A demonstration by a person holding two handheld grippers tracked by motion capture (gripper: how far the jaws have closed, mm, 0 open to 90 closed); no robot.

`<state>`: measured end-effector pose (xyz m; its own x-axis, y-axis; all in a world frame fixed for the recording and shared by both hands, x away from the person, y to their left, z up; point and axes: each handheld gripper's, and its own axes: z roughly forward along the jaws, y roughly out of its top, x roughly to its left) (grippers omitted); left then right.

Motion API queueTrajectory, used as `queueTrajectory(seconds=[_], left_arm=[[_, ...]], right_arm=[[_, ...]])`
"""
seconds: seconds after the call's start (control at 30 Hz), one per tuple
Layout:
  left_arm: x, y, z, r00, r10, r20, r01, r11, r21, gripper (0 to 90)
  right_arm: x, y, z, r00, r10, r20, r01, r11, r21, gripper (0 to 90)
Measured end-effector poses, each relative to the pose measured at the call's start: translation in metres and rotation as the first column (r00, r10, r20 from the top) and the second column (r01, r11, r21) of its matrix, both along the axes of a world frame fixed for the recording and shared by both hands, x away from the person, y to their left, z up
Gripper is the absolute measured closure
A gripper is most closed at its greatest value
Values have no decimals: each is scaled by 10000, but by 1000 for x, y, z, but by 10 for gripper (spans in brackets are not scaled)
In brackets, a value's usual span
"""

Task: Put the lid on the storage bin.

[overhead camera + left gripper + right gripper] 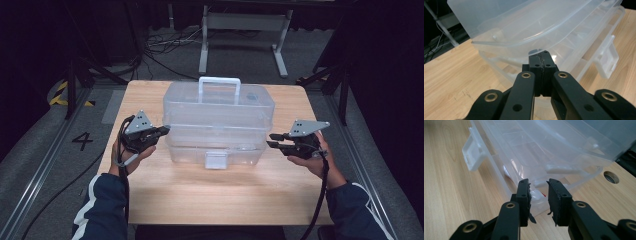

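High view: a clear, tiered plastic storage box (215,125) with a white carry handle (219,86) standing up on its lid sits at the middle of the light wooden table (215,195), and I work on it from both ends. My left tongs (165,131) are closed, tips pressed together at the box's left end, just under the rim of the upper tier; the left gripper view shows their black tips (542,58) meeting below that curved rim, though I cannot tell whether any plastic is pinched between them. My right tongs (270,140) stand partly open at the right end, apart from the wall; the right gripper view shows the small white side tab (541,182) lying just ahead of the gap, not yet clamped.

Judged step: parting or lifting the tiers by their end tabs. To do it well, I should bring the right tongs squarely onto the tab before closing, match the height of both hands, and raise evenly so the tier does not tilt or jam.

Orientation: the box's long axis runs left to right across the table. Its white front latch (216,160) faces me, and the handle points up.
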<state>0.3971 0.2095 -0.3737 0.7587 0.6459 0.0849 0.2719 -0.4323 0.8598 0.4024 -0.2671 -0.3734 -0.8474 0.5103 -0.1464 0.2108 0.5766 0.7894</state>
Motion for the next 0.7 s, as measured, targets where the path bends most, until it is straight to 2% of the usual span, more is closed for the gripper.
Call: queueTrajectory(seconds=[0.23,0.43,0.7], left_arm=[[-5,1,-7,10000,15,-96,-12,9994,355,900],[-8,2,-10,9999,-55,-128,61,9989,474,900],[-15,1,-15,9999,1,-166,15,9955,946,900]], right_arm=[[2,-2,-8,9996,-268,-57,267,9996,-78,635],[3,-2,-12,9983,-581,-90,580,9982,-120,545],[2,-2,-16,9974,-704,-136,701,9974,-152,504]])
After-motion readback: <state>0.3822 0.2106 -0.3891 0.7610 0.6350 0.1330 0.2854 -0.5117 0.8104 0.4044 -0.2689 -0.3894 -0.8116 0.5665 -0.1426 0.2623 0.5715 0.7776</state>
